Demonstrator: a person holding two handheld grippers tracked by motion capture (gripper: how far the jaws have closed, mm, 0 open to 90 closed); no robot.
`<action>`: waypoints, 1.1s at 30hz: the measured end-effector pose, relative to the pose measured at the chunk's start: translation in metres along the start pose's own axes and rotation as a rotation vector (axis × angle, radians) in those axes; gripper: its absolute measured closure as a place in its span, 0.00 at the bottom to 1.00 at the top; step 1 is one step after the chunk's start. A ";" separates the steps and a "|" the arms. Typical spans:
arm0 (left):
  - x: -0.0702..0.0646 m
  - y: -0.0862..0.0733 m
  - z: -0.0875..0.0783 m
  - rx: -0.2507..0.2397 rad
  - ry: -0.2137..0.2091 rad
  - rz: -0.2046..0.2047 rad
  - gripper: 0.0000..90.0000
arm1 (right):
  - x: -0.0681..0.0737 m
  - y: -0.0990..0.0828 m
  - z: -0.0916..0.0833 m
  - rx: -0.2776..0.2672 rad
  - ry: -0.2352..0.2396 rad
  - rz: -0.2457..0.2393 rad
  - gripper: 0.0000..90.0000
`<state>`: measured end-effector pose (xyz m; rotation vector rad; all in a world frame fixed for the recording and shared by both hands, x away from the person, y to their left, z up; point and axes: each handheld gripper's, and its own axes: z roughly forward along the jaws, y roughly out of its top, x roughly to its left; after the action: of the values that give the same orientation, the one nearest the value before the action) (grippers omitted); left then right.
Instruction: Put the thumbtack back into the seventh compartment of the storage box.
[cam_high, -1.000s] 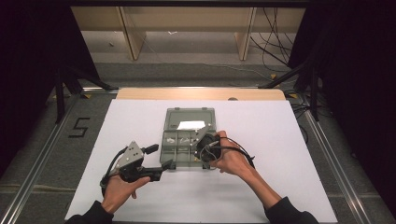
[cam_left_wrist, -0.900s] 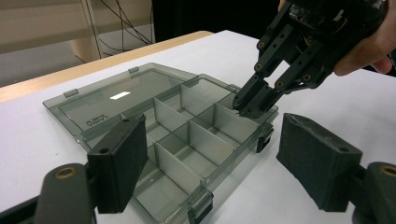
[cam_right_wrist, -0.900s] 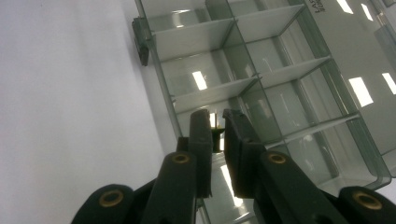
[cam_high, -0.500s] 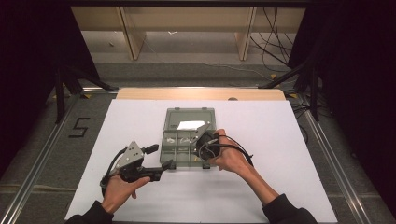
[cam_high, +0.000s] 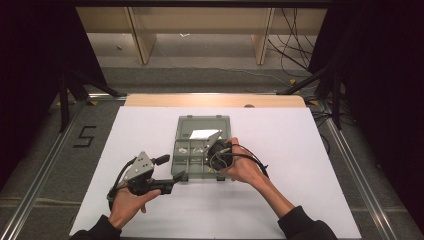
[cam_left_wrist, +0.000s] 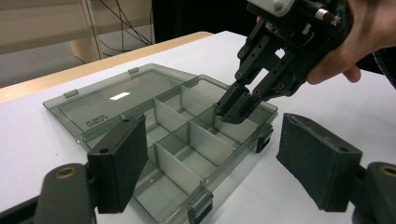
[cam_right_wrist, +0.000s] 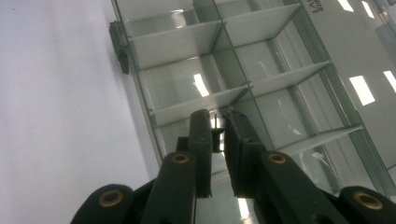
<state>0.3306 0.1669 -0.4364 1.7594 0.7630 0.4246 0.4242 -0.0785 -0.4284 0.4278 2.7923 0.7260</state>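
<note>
Right gripper (cam_left_wrist: 232, 108) is hanging tip-down over the organizer box's (cam_high: 200, 148) near-right compartment, jaws pinching a small dark piece (cam_right_wrist: 215, 135); left gripper (cam_high: 172, 182), gaping wide, is idling just left.

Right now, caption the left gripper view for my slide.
Right gripper, jaws nearly closed, dips into the open compartment box; left gripper waits open beside it.

The compartment box (cam_high: 200, 150) is smoky grey (see-through); the table (cam_high: 300, 150) white; both grippers black.
</note>
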 end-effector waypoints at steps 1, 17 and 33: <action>0.000 0.000 0.000 -0.001 0.000 0.000 0.26 | 0.000 0.000 0.000 0.002 -0.001 0.000 0.91; 0.001 0.000 0.000 0.005 0.002 0.000 0.26 | 0.003 0.000 0.006 0.015 0.003 0.004 0.91; 0.001 0.000 0.000 0.004 0.003 -0.002 0.26 | 0.002 -0.003 0.004 -0.002 -0.003 0.017 0.82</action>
<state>0.3312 0.1678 -0.4367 1.7619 0.7678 0.4249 0.4234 -0.0781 -0.4337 0.4528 2.7879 0.7306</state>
